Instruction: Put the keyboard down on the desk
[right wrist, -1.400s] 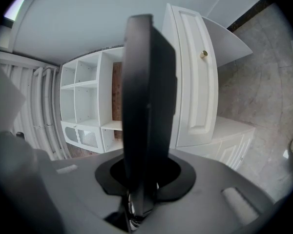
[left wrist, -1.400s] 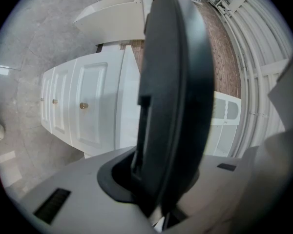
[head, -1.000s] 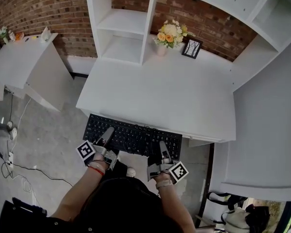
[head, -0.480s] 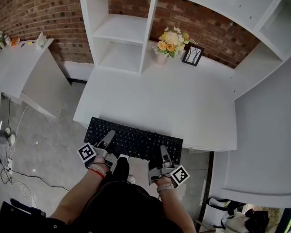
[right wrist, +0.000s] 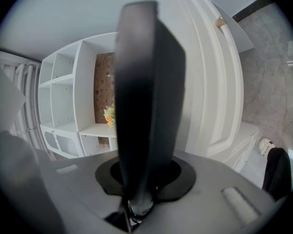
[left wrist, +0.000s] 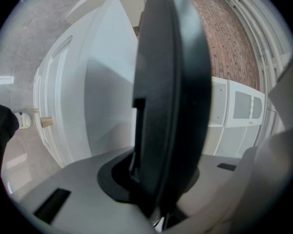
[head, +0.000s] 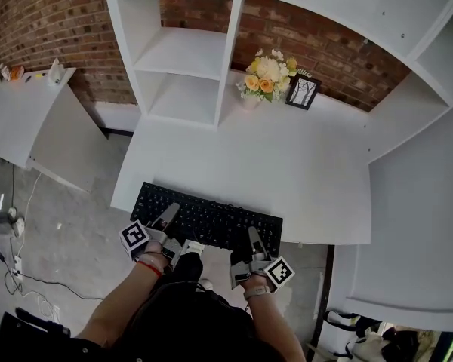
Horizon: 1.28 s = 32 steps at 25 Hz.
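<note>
A black keyboard (head: pixel 208 219) is held level by its near edge, with its far edge over the front edge of the white desk (head: pixel 287 164). My left gripper (head: pixel 169 211) is shut on the keyboard's left part and my right gripper (head: pixel 254 236) is shut on its right part. In the left gripper view the keyboard (left wrist: pixel 171 82) stands edge-on between the jaws, filling the middle. The right gripper view shows the same dark edge of the keyboard (right wrist: pixel 146 82) clamped between its jaws, with the desk's shelves behind.
A vase of flowers (head: pixel 266 74) and a small picture frame (head: pixel 303 91) stand at the desk's back, beside a white shelf unit (head: pixel 181 59). A desk wing (head: pixel 423 225) runs along the right. A white side table (head: pixel 23 119) and floor cables (head: pixel 15 270) lie at the left.
The person has moved closer to the desk, and the keyboard has come forward with both grippers so that its far edge reaches over the desk's front edge. Both grips are unchanged.
</note>
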Motion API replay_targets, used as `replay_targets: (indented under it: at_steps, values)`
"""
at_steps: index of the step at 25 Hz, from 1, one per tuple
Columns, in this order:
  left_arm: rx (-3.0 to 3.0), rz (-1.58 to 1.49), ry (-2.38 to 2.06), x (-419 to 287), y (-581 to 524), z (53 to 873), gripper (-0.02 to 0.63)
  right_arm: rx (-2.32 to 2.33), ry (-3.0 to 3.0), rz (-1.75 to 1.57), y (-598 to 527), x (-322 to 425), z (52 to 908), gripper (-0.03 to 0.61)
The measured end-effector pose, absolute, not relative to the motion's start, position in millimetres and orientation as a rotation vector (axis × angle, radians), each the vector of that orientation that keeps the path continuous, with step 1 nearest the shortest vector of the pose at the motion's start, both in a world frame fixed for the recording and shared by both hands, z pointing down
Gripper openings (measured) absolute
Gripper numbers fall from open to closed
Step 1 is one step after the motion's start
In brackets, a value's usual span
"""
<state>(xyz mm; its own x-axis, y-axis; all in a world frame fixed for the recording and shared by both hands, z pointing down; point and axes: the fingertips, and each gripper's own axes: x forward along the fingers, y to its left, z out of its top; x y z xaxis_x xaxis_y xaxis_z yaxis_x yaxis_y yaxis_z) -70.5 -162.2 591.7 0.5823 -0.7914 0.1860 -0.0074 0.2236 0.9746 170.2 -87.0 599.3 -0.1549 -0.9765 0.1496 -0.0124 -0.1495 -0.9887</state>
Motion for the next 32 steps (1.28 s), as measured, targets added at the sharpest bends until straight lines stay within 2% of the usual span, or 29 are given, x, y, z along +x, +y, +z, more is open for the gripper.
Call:
replay_targets:
  at_steps: [32]
  values:
    - [1.107,-0.523,-0.809,-44.3,-285.1,612.2,0.086,-1.357,1.007,-1.509,-199.3,191.9,611.2,0.069]
